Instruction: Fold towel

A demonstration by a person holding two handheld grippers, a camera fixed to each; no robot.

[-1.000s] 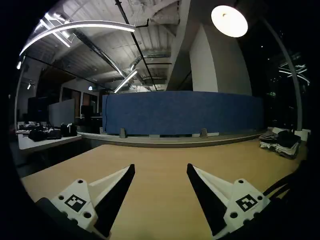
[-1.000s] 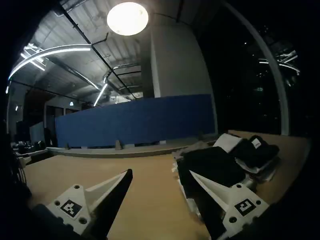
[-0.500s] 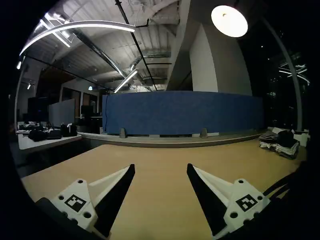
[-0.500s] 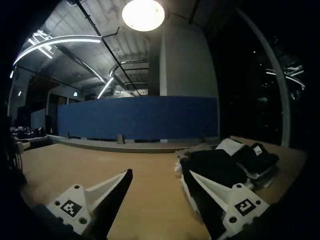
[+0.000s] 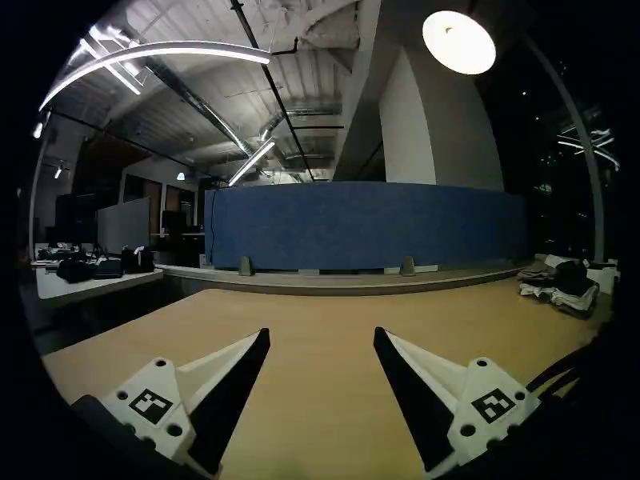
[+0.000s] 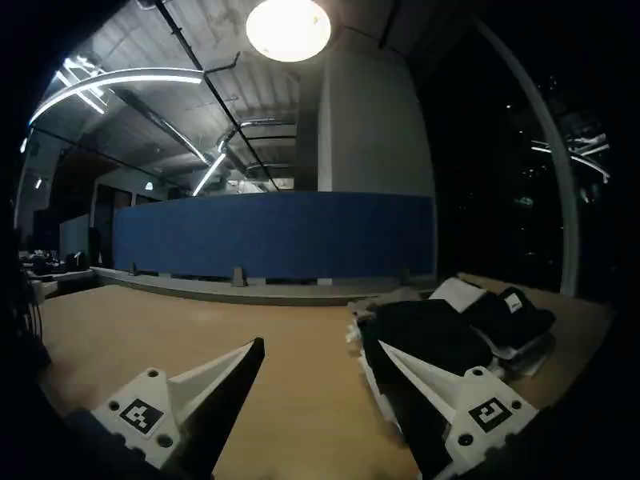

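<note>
A pile of folded dark and white towels (image 6: 456, 324) lies on the wooden table (image 6: 304, 360), just ahead of my right gripper's right finger. My right gripper (image 6: 320, 352) is open, low over the table, with nothing between its fingers. In the left gripper view the same pile of towels (image 5: 564, 286) sits far off at the right edge of the table (image 5: 320, 352). My left gripper (image 5: 322, 340) is open over bare wood and holds nothing.
A blue partition screen (image 5: 360, 224) stands along the table's far edge. A second desk with dark bags (image 5: 88, 268) is off to the left. A round lamp (image 6: 288, 28) hangs overhead. Dark windows line the right side.
The right gripper view has turned a little, so the partition and lamp shifted right in it. The left gripper has stayed still.
</note>
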